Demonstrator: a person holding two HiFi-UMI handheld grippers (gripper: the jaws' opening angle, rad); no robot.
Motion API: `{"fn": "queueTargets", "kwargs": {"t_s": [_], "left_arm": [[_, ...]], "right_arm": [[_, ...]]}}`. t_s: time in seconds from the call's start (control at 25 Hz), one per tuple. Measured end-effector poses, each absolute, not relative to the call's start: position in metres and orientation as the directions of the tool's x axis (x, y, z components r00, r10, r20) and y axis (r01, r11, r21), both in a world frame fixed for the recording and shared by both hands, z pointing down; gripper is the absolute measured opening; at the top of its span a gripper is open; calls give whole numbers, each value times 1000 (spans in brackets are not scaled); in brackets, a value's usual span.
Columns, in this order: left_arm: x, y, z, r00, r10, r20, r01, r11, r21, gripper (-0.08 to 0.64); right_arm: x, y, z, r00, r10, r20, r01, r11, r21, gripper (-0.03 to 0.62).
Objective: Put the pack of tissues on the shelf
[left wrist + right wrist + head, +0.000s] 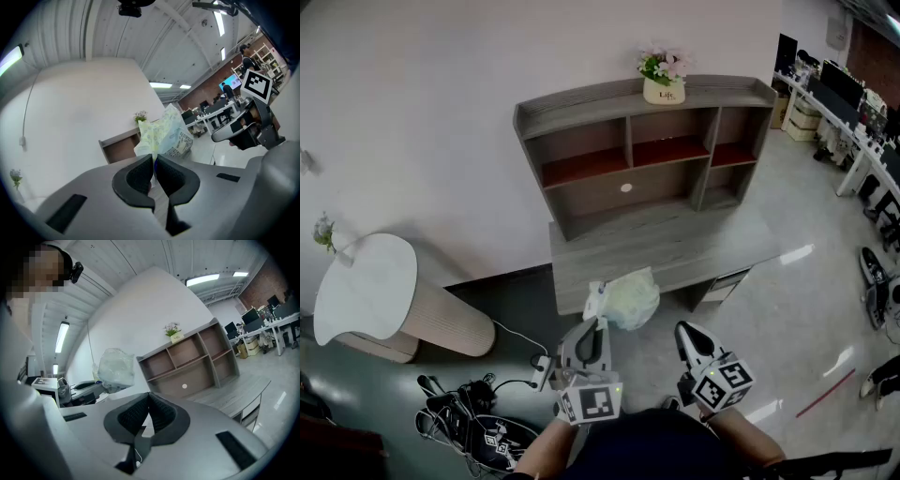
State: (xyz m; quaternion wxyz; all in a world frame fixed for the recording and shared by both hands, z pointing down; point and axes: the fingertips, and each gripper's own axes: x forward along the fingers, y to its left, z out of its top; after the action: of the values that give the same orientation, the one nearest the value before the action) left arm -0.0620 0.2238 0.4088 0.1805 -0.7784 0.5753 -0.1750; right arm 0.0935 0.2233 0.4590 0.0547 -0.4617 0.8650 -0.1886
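Observation:
A pale green-white pack of tissues (623,298) hangs in the air in front of the grey desk (675,248), its plastic edge pinched by my left gripper (598,323). In the left gripper view the pack (166,133) rises from between the shut pads. My right gripper (692,339) is held beside it to the right, shut and empty; its view shows the jaws (149,397) pressed together. The wooden shelf unit (652,150) stands on the desk against the wall, and it appears as well in the right gripper view (192,359).
A small flower pot (664,80) sits on top of the shelf. A white round table (366,286) stands at the left, with cables and gear (464,403) on the floor. Office desks (853,112) line the far right.

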Motion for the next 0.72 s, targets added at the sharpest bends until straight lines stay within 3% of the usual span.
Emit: {"fn": "queueTargets", "kwargs": {"t_s": [0.72], "left_arm": [[-123,179,413,345,-938,40,-828,-324,-458,23]], "right_arm": [[43,194,454,-484,-873,52,-817,430,-384,11]]}}
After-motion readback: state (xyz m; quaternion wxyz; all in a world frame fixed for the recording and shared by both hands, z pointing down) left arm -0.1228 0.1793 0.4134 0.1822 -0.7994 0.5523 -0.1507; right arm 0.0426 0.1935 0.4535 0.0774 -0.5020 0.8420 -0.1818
